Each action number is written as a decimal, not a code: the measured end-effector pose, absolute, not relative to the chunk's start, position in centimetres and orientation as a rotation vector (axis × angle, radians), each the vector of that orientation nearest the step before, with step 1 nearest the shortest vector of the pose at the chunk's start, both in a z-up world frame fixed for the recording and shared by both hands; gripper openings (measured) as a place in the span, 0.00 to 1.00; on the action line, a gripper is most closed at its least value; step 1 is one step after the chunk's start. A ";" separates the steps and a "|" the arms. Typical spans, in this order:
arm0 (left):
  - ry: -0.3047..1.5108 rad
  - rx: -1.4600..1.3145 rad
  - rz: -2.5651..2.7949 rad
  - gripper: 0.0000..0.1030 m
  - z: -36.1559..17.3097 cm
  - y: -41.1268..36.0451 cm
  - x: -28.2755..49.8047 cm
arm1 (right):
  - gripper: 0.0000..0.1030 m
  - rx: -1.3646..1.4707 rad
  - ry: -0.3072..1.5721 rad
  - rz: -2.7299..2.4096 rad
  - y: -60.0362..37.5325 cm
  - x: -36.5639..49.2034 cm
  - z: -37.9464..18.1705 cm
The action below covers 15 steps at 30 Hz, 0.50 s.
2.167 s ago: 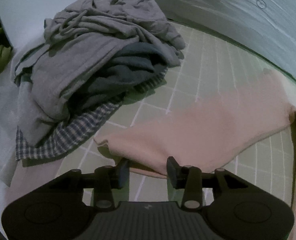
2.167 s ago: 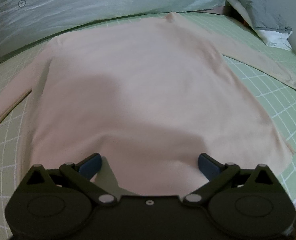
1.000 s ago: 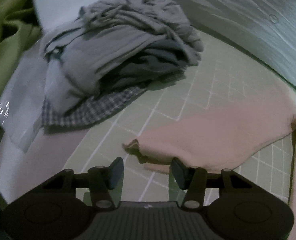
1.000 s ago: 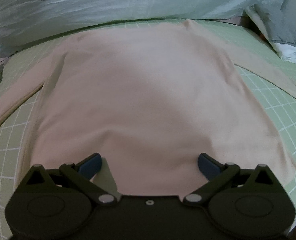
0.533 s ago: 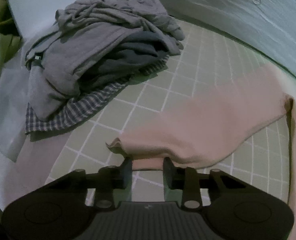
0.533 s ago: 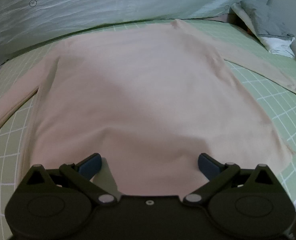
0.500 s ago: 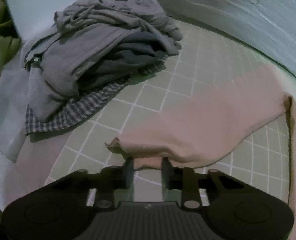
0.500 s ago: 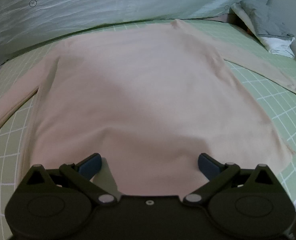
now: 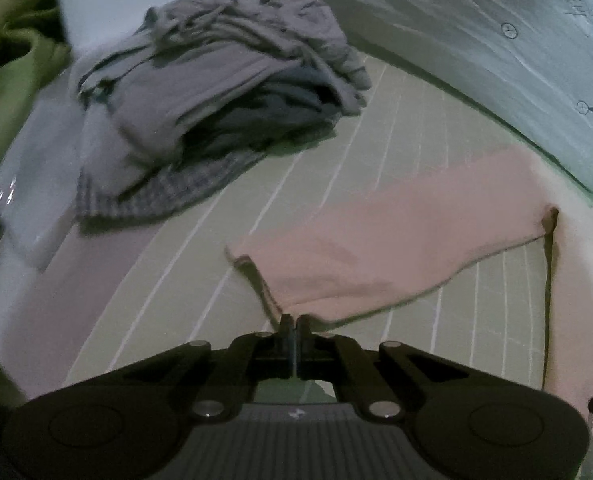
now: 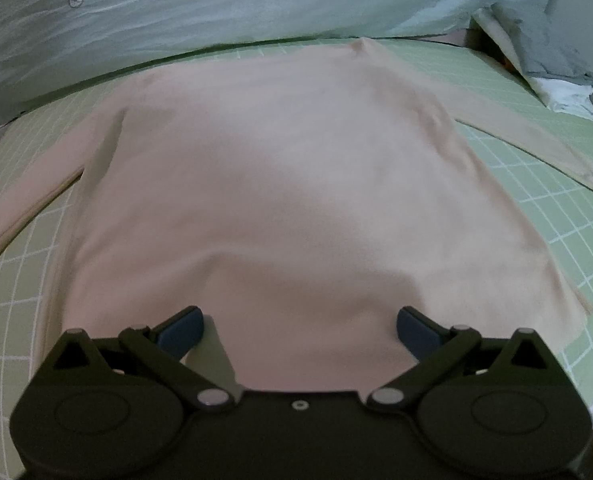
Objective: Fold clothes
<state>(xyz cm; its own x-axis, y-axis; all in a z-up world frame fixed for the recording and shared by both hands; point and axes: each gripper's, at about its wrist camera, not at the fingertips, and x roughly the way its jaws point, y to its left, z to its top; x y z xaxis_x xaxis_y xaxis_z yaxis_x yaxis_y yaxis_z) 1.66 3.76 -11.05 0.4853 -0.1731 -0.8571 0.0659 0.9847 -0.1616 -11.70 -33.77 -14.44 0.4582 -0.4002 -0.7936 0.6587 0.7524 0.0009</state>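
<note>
only left view shows grey clothes pile (image 9: pixel 216 92).

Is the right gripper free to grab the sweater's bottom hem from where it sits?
Probably yes: the right gripper is open, empty, and the sweater hem lies flat just ahead, uncovered.

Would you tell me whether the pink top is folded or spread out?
Spread: the pink top lies flat on the green sheet, both sleeves out sideways.
</note>
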 end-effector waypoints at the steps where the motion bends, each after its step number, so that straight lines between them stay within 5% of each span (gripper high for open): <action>1: 1.068 -0.124 -0.145 0.00 -11.3 3.9 1.3 | 1.00 0.329 0.873 -0.667 -33.7 -11.7 -14.5; 9: 1.087 -0.139 -0.139 0.00 -11.7 3.2 -1.1 | 1.00 0.310 0.881 -0.627 -34.2 -11.6 -14.5; 12: 1.057 -0.136 -0.096 0.07 -11.2 2.7 -1.2 | 1.00 0.298 0.886 -0.599 -34.2 -11.7 -14.4; 15: 1.044 -0.124 -0.050 0.30 -10.9 2.4 -0.6 | 1.00 0.282 0.897 -0.552 -34.5 -11.9 -14.4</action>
<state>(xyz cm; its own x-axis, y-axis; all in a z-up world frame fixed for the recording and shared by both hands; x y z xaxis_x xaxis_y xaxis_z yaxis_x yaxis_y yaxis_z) -0.58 2.38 -10.91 0.5021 -0.1002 -0.8590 -0.0176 0.9919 -0.1260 -11.90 -34.46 -14.36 0.4986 -0.3344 -0.7998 0.5634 0.8261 0.0058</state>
